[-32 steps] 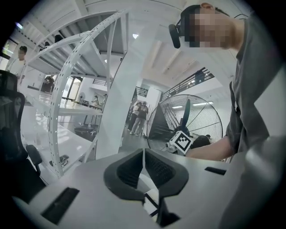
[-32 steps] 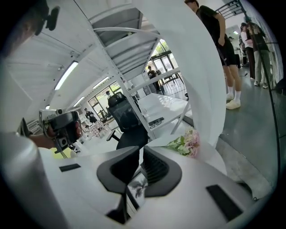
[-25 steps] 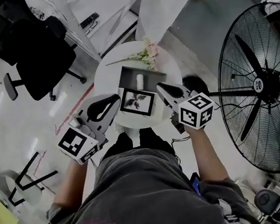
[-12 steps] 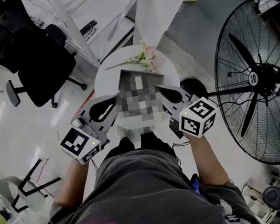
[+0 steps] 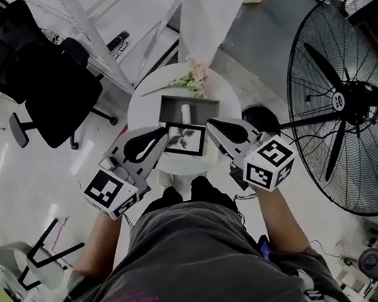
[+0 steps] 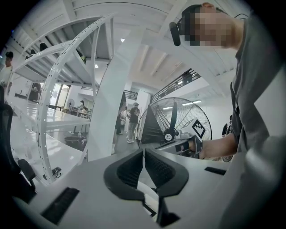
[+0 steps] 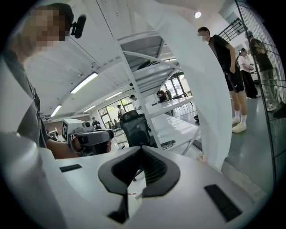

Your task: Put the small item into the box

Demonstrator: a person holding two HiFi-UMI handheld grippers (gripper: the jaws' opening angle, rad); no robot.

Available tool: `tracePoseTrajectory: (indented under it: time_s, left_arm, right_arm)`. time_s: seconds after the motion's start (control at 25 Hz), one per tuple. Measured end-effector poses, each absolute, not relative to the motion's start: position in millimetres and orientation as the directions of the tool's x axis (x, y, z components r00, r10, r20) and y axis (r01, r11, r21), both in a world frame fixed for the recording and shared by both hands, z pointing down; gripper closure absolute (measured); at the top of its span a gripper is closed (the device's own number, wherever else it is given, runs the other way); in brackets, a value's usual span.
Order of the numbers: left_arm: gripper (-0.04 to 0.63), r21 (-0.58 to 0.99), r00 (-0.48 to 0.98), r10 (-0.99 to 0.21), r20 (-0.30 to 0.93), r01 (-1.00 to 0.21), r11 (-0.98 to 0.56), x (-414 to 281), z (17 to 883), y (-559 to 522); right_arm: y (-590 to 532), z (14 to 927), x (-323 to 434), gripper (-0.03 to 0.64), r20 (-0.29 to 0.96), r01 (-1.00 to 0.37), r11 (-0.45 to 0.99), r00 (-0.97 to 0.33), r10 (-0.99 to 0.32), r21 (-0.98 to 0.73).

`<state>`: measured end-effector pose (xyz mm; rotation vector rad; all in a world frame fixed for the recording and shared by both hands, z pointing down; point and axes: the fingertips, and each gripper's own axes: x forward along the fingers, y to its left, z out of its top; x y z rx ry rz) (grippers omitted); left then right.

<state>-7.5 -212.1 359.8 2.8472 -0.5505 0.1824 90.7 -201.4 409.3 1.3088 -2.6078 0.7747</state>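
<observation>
On the round white table (image 5: 142, 104) stands an open grey box (image 5: 198, 100) with a small white item (image 5: 185, 113) upright inside it. A black-framed panel with a dark flower print (image 5: 186, 140) lies just in front of the box. My left gripper (image 5: 164, 131) is at the panel's left edge and my right gripper (image 5: 207, 123) at its right edge, tips pointing inward. Both are shut with nothing between the jaws. The left gripper (image 6: 143, 152) faces the right one across the table, and the right gripper (image 7: 141, 149) faces back at it.
A spray of pale flowers (image 5: 194, 80) lies at the table's far edge. A large black floor fan (image 5: 349, 102) stands close on the right. A black office chair (image 5: 47, 77) is at the left, and white frame legs (image 5: 94, 37) rise beyond the table. A person (image 7: 230, 76) stands nearby.
The right gripper's marker cube has sunk a little lower in the head view. The table and box sit slightly higher in the frame. Both grippers stay beside the panel.
</observation>
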Motion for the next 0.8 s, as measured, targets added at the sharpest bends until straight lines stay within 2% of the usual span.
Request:
tracePoseTrajectory:
  time_s: [0.8]
  left_arm:
    - [0.565, 0.207, 0.920, -0.355, 0.166, -0.384, -0.900, 3.5, 358.3, -212.5]
  right_arm:
    - [-202.1, 404.0, 98.2, 0.595, 0.316, -0.773, 0.503, -0.623, -0.715, -0.387]
